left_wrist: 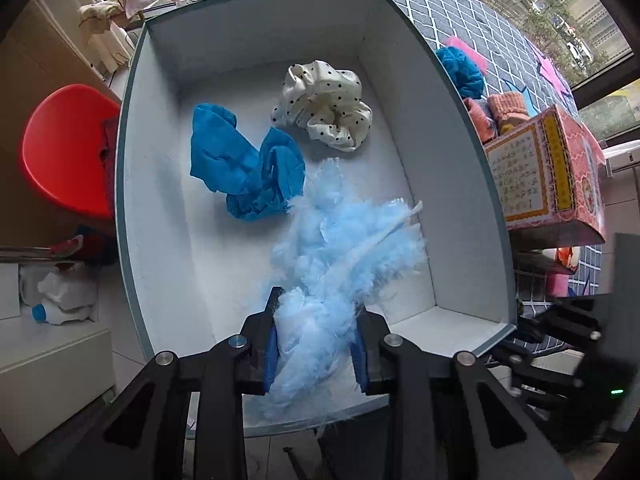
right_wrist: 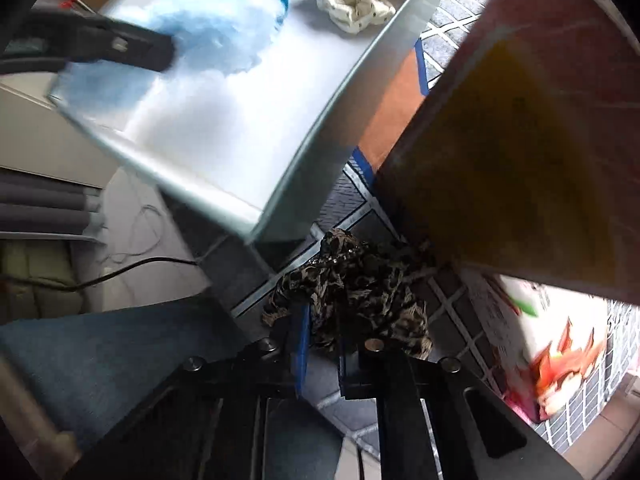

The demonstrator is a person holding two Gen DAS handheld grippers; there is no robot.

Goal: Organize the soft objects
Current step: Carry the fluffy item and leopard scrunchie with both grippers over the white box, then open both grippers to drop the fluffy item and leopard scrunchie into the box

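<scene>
My left gripper (left_wrist: 316, 344) is shut on a light blue feather puff (left_wrist: 340, 248), held over the near end of a white box (left_wrist: 460, 184) with a teal rim. Inside the box lie a blue cloth (left_wrist: 240, 172) and a white polka-dot scrunchie (left_wrist: 324, 108). In the right wrist view, my right gripper (right_wrist: 322, 344) is shut on a leopard-print scrunchie (right_wrist: 352, 284) just outside the box's near corner (right_wrist: 280, 184), low over the checked table cover. The feather puff (right_wrist: 212, 20) and left gripper finger (right_wrist: 116, 46) show at upper left there.
A pink printed carton (left_wrist: 548, 168) stands right of the box and looms close in the right wrist view (right_wrist: 520, 140). Blue yarn (left_wrist: 460, 68), pink sponge and orange knits (left_wrist: 504, 108) lie on the checked cover beyond. A red chair (left_wrist: 64, 156) stands left.
</scene>
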